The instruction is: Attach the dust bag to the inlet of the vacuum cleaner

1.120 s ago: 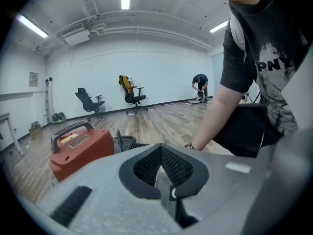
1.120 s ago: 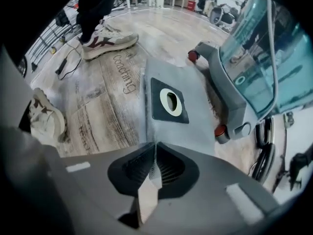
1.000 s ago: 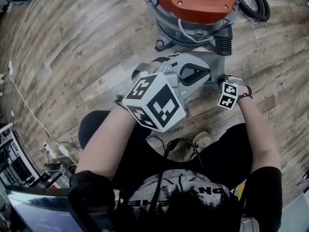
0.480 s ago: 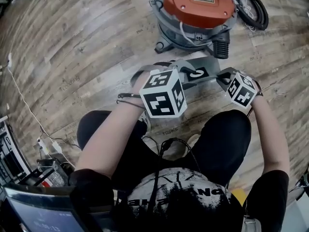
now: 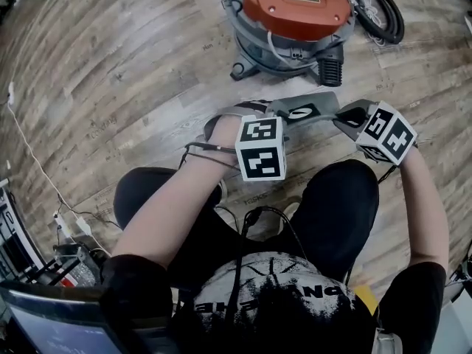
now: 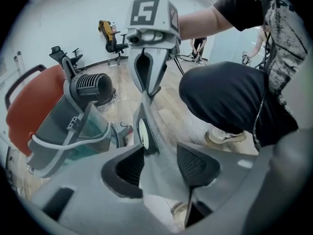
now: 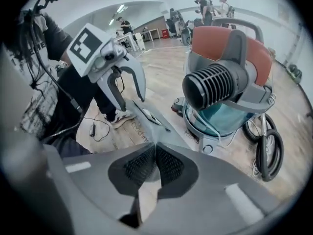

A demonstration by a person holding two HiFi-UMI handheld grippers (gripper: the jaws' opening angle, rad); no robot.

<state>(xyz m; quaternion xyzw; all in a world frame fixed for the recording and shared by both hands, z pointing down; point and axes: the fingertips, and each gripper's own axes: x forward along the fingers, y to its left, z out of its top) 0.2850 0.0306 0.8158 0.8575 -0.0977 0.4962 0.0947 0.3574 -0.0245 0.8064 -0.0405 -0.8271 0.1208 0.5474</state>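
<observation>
Wood floor [image 5: 110, 87], dust bag [image 5: 318, 102] in R gripper [image 7: 155, 154]

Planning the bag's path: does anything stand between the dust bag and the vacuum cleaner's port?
Nothing visible does. Only bare wooden floor lies between the dust bag and the black ribbed port on the near side of the vacuum cleaner.

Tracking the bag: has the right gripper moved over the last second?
Yes: right gripper rose toward the camera and shifted right, relative to the vacuum.
</observation>
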